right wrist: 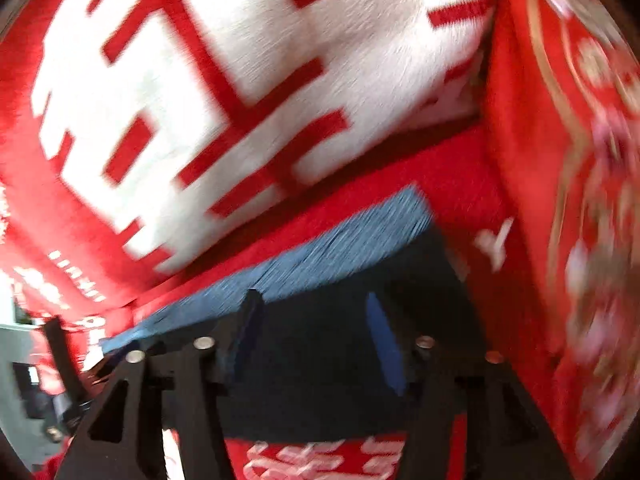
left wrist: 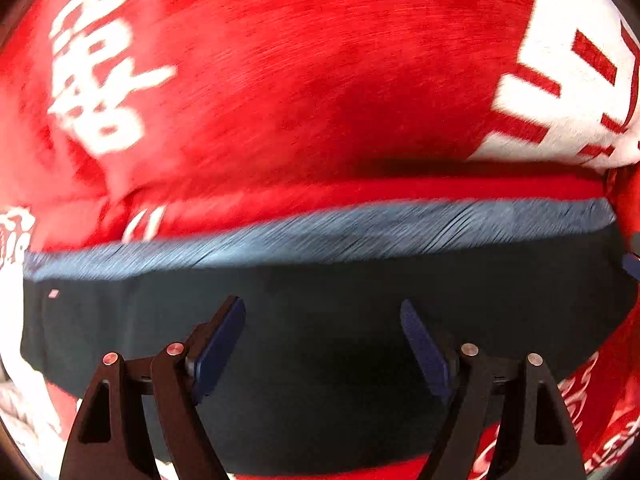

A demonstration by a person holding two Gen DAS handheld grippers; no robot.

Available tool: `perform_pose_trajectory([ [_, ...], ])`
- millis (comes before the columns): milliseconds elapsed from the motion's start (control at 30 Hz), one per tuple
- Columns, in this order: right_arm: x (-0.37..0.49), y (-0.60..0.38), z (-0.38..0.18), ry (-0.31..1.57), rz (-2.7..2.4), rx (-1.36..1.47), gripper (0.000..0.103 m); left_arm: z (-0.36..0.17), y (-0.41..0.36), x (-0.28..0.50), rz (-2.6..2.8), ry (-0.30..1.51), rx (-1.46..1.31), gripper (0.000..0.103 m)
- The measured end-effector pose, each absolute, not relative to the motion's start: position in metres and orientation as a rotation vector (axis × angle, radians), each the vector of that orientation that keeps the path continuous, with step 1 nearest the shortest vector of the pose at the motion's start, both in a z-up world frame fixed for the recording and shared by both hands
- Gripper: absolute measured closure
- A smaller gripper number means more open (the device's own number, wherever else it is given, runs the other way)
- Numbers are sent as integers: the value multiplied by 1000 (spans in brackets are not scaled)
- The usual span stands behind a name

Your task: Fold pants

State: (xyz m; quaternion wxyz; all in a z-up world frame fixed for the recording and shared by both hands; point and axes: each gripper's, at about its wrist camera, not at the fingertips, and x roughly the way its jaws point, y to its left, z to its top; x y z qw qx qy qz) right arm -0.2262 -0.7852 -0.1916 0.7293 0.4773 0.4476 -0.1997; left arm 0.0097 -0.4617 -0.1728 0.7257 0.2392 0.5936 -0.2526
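Left wrist view: dark pants point(left wrist: 320, 360) lie folded beneath and between the spread jaws of the left gripper point(left wrist: 322, 344).

Pants' blue-grey waistband point(left wrist: 320, 236) runs just beyond both fingertips; motion blur hides its texture, and the lower pant edge is cut off behind the gripper frame. In the right wrist view, the right gripper point(right wrist: 314, 340) hovers over the same dark fabric, jaws apart, pads clear of the cloth. Red bedding point(left wrist: 300, 80) with white characters surrounds the pants; its pattern at far right is smeared and unreadable.
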Motion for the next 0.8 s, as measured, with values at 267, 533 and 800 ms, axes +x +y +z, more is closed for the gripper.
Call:
perform_pose_trajectory([
  [267,-194,-692,-191,1074,-286,1104,23,-172,-373,48,-494,1293,548,22],
  [533,-73,-603,-189,1188,-203,796,38,-179,-293,118,-425,1278,533,22],
  [800,41,-539,-194,1320,5,287,38,-202,-292,160,-564,1308,560,22],
])
